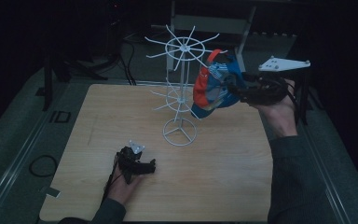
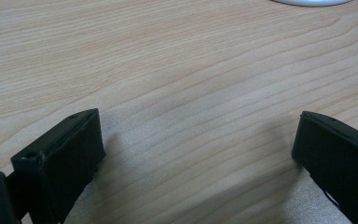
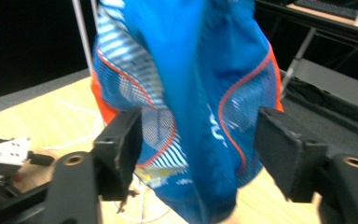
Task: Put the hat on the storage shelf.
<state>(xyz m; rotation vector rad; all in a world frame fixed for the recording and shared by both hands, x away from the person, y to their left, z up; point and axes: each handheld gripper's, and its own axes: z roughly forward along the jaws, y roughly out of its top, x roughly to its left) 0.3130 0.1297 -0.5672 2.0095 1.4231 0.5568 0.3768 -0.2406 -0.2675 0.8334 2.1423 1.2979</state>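
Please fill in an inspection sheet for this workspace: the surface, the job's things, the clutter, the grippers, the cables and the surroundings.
Surface: wooden tabletop, bare wood beneath the left gripper.
Job's things: blue and orange cap hanging at an arm of the white wire rack; the rack stands upright mid-table.
Clutter: nothing seen on the table.
Grippers: right gripper open, jaws either side of the cap, pads not pressing it; left gripper open, resting low on the table, holding nothing.
Cables: black loop on the floor at the left.
Surroundings: dark room, grey floor, table legs behind.
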